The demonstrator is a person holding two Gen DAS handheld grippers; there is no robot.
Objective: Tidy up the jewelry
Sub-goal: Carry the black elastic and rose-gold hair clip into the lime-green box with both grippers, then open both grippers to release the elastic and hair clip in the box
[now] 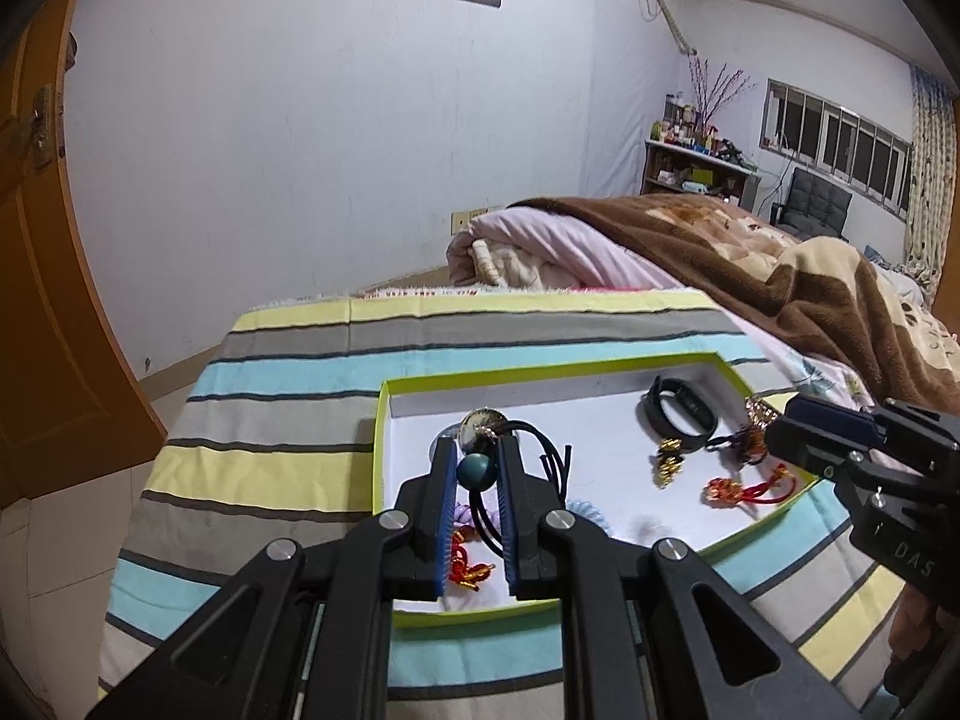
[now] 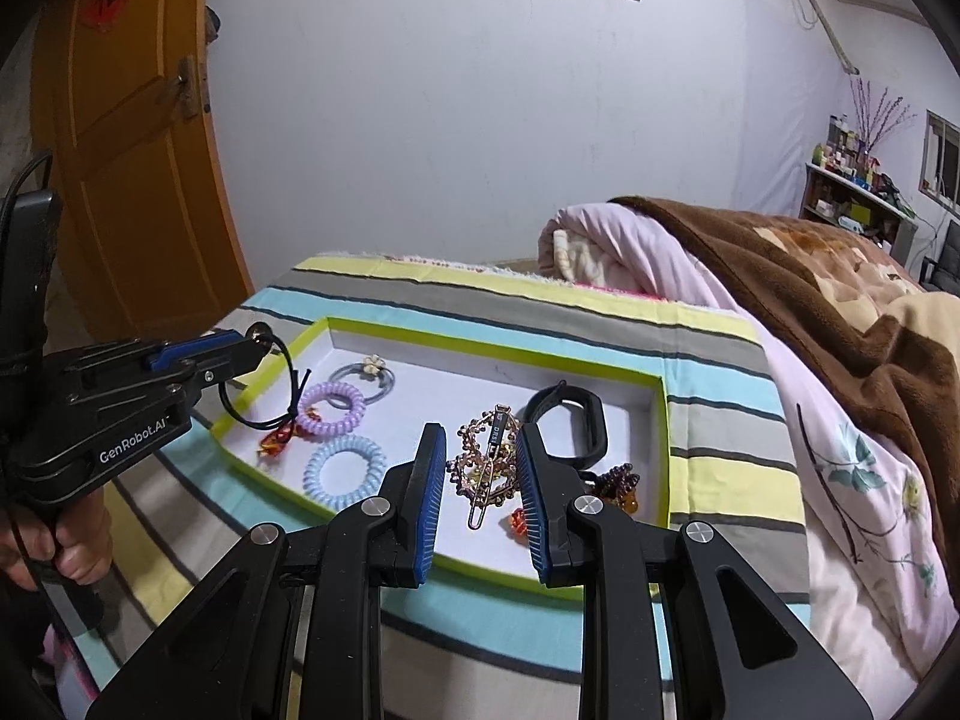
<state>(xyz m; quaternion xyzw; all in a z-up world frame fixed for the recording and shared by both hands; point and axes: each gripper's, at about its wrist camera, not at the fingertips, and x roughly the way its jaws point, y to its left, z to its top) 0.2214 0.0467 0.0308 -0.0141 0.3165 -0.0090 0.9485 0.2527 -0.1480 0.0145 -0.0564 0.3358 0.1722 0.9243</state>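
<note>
A shallow white tray with a green rim lies on a striped cloth. My left gripper is shut on a black hair tie with a teal bead and a round charm, held above the tray's left end; it also shows in the right wrist view. My right gripper is shut on a beaded gold hair clip, held over the tray's right part; its tip shows in the left wrist view. In the tray lie a black wristband, purple and blue coil ties.
More pieces lie in the tray: a grey tie with a flower, red-gold knots and a dark beaded clip. A bed with pink quilt and brown blanket lies to the right. An orange door stands at left.
</note>
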